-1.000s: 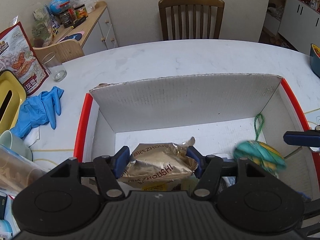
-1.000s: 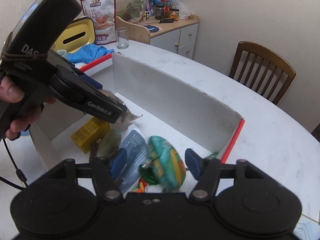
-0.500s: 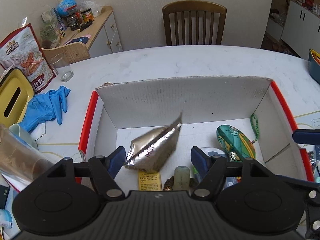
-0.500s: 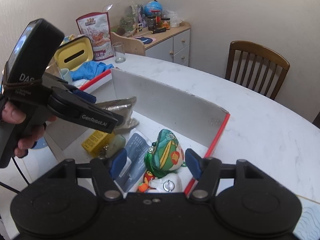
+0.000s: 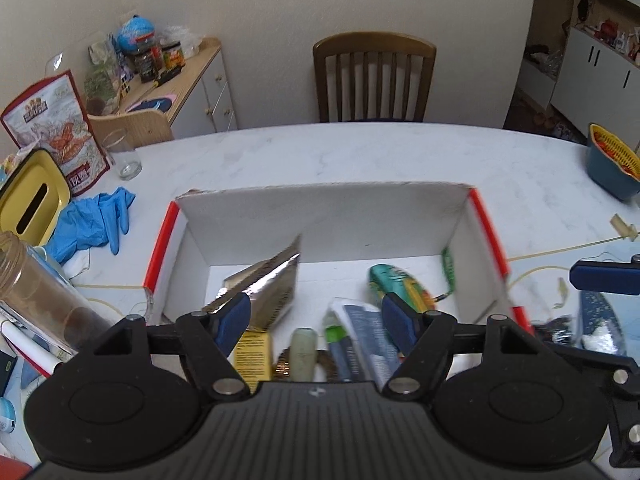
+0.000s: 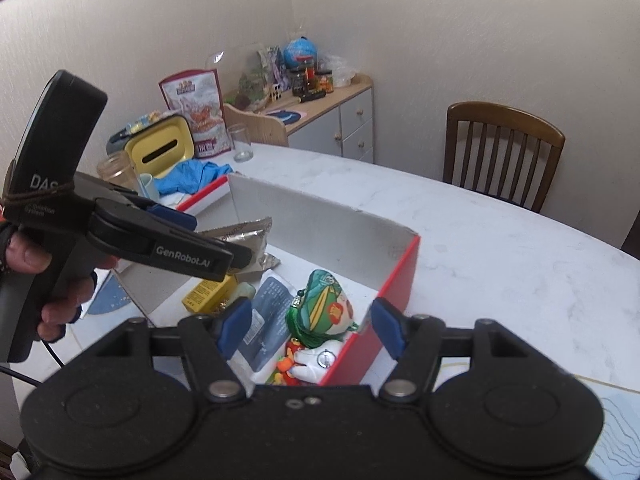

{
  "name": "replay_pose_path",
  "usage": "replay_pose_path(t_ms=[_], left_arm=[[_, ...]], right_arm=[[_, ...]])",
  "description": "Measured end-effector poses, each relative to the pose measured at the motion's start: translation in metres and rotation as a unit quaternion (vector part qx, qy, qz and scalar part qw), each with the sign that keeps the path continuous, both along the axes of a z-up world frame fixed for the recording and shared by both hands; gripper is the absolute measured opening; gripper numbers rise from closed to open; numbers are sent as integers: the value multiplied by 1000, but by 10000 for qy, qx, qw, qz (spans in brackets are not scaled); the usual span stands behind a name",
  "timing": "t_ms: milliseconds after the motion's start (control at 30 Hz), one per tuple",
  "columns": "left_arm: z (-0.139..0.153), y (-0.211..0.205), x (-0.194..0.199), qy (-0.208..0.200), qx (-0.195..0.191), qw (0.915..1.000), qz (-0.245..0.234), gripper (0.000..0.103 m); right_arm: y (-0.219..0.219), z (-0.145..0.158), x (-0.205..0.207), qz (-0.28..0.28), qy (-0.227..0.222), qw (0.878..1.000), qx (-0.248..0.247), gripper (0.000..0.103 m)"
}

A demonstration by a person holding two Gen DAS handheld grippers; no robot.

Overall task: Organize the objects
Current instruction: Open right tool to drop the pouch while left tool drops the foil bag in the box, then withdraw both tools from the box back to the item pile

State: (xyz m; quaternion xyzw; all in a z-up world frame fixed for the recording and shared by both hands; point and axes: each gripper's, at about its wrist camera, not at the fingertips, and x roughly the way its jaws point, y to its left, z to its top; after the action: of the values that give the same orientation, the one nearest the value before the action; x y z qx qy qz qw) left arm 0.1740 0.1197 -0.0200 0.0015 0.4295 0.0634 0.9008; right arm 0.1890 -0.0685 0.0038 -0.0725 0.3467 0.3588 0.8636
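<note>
The crinkled silver foil snack pouch [image 5: 264, 284] is lying tilted inside the white cardboard box with red outer sides [image 5: 320, 216], leaning near its left wall, beside a small yellow carton [image 5: 252, 354] and a green patterned fabric purse [image 6: 326, 300]. The pouch is looking light, thin and slippery, with foil that gives and crumples under pressure; the flat crimped seal along its upper edge is probably offering the firmest hold. The left gripper [image 5: 316, 320] is hanging over the near side of the box, angled steeply downward, its jaws having just been opening; they are standing apart with the pouch behind the left pad, not clamped. The right gripper [image 6: 308, 326] is pointing down over the purse with jaws apart, holding nothing. A person's hand [image 6: 48, 276] is gripping the left tool's handle
</note>
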Motion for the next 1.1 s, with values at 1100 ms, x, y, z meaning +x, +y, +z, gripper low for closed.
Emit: replay_pose_path(t_ms=[1100], left_arm=[[2,-162,7,-124,-185,9992,-327,83]], right_arm=[[-189,-32,-2,-576,20,9978,-337,96]])
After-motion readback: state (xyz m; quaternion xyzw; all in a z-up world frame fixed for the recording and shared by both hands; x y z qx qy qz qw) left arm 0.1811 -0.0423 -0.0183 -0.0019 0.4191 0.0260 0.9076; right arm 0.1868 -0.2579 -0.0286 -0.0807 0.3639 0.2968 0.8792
